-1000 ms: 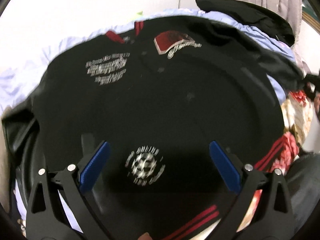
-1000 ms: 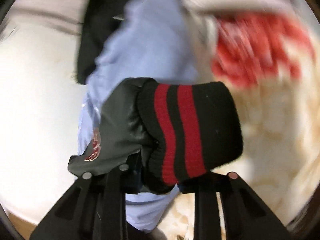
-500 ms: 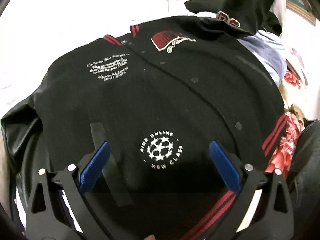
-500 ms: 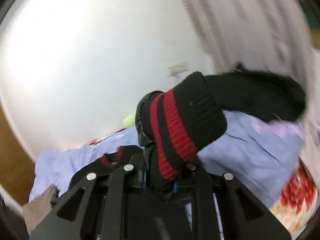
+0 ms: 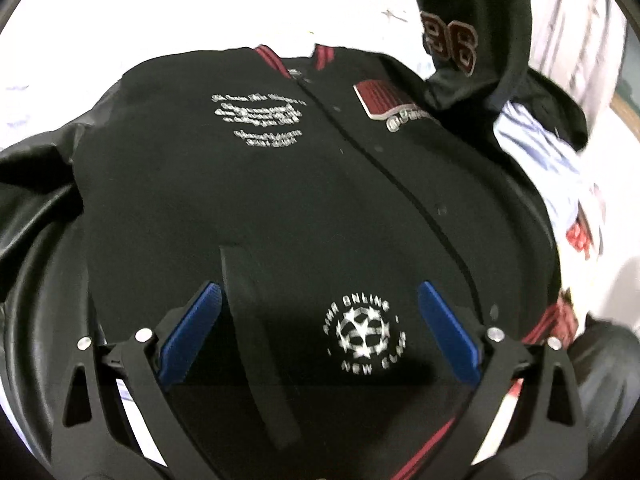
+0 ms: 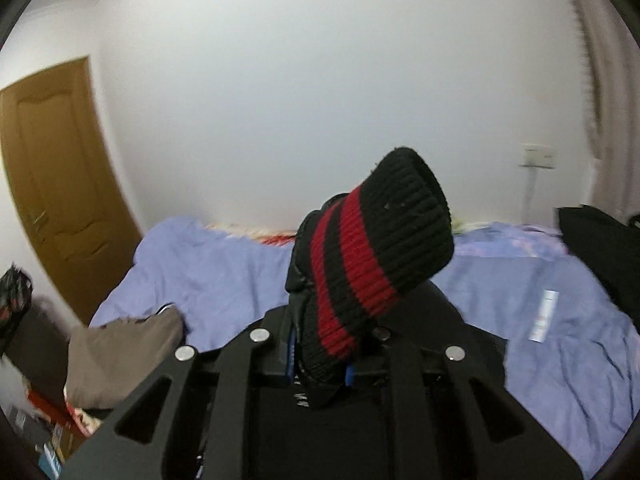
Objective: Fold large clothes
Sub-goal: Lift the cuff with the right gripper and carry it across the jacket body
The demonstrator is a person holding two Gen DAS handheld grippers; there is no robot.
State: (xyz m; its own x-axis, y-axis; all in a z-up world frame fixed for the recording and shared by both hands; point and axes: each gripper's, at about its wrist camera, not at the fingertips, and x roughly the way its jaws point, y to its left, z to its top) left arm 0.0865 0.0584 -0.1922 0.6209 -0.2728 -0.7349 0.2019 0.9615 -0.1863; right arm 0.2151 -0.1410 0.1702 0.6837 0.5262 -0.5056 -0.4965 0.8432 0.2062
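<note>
Striped cuff (image 6: 372, 264) only rightward

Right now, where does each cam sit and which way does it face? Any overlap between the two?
Left wrist: on the left tongs, angled down at the black varsity jacket lying flat; open blue pads show.
Right wrist: on the right tongs, facing the white wall, brown door and blue sheet; its arms clamp the striped cuff.
Shared: the same jacket; its lifted sleeve shows in the left view.
</note>
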